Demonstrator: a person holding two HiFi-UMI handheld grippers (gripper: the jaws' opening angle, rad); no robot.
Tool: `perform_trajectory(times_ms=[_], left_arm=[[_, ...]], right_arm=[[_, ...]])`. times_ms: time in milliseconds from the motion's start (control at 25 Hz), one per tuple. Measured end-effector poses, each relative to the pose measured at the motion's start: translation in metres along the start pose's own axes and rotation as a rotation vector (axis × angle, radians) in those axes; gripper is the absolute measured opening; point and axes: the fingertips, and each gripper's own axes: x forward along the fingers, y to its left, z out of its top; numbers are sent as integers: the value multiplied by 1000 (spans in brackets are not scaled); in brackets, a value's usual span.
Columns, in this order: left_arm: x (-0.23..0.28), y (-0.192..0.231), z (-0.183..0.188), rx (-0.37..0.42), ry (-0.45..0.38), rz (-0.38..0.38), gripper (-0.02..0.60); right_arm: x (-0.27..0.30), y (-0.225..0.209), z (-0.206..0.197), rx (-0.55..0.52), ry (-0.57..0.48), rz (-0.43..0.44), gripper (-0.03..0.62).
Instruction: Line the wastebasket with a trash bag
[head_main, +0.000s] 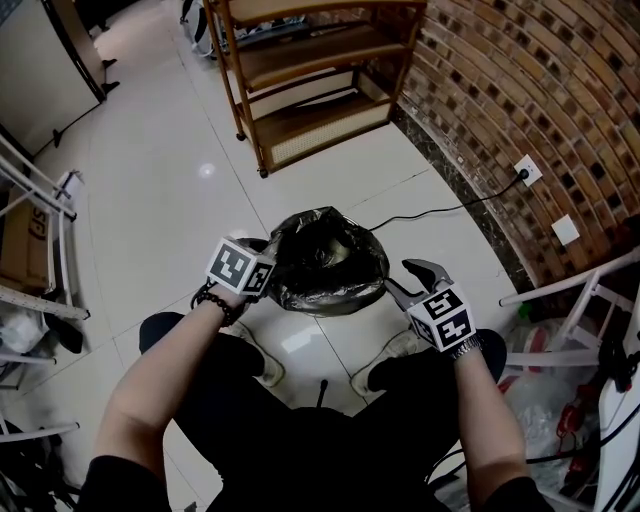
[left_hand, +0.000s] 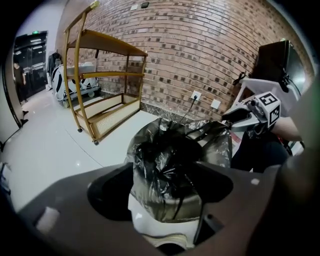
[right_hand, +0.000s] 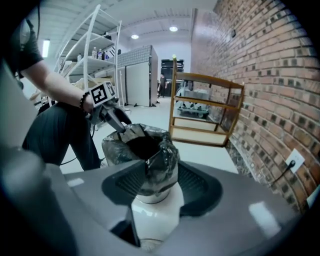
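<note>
The black trash bag (head_main: 325, 255) is draped over the white wastebasket (right_hand: 154, 212), standing between both tools. The left gripper (head_main: 268, 250) gapes wide around the rim, pinching nothing. The right gripper (head_main: 408, 280) stands partly open, with loose film between its jaws, probably so the liner can settle.

A glossy white tiled floor (head_main: 150, 190) carries a white wastebasket (right_hand: 155, 212), draped in a black trash bag (head_main: 325, 262), at near centre. A wooden shelf unit (head_main: 310, 90) stands farther off on the floor. A black cable (head_main: 430, 212) trails right toward the brick wall (head_main: 520, 90).
</note>
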Motion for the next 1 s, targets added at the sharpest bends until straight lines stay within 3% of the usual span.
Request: perform_trajectory(times_ms=[160,240,360,520,760,1000], left_arm=[[1,3,-9,-37,37,-13,359],[1,6,-11,-45,45,-10,359],[4,6,-14,-48,62,-8,359],[5,7,-15,-42,72,0,359],[-13,26,19,-61,3,17,359],[8,56,42,-114,28,-7,354]], right_arm=[[1,16,2,50,28,135,273],[-1,17,11,86,16,177,276],[4,1,22,137,2,152,276],[30,-22,17,169,72,105,269],[63,-59,9,380,118,103,189],[95,-56,-12,440,252,185,189]])
